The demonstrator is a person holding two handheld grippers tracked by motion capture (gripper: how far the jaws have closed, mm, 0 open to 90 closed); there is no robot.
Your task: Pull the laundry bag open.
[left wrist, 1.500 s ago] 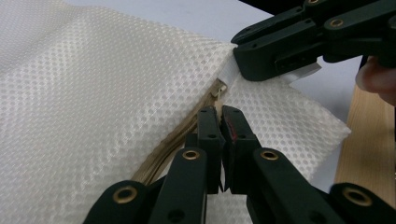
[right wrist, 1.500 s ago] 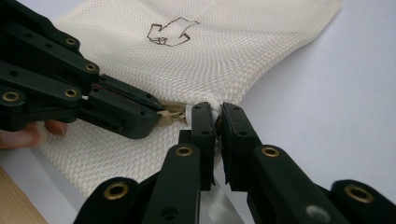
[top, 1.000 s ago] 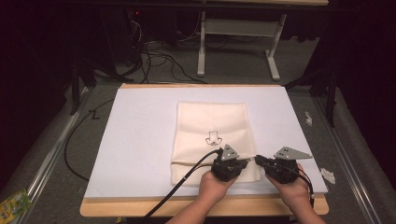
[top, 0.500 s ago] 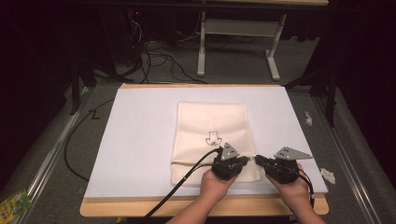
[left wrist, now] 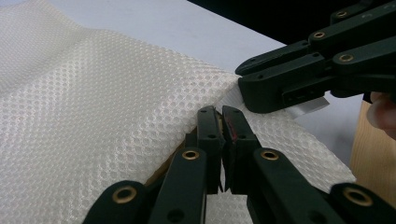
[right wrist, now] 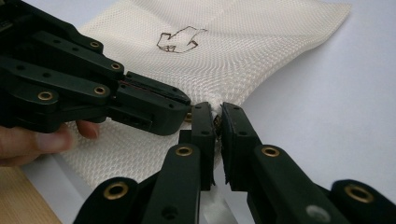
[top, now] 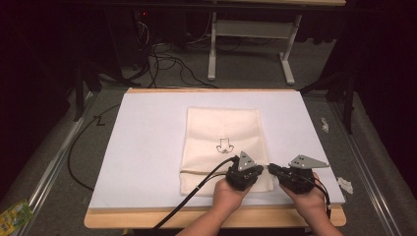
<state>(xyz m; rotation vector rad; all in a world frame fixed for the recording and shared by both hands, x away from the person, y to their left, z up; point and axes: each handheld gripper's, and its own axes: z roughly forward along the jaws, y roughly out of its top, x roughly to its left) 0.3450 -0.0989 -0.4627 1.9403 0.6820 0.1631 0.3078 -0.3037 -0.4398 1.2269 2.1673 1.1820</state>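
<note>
Mesh bag (top: 222,142) lies flat mid-table on white mat (top: 147,147), small line drawing (top: 225,146) on top. Left gripper (left wrist: 223,122) clenched on its near-right edge; right gripper (right wrist: 216,119) pinches the same edge just beside it, apparently by a zipper tab. Bag contents can't be told.

wooden-edged table with a white sheet top (top: 147,147) sits mid-frame under bright light; room beyond it is dark. grey carpet floor (top: 54,167) all around the table. behind the table: white metal desk frame with two legs (top: 248,46), and left of that a tangle of black cables (top: 162,56) on the carpet. a black cable (top: 78,147) loops left of the table. green packet (top: 14,216) at the near left. white scraps (top: 344,184) right of the table.
</note>
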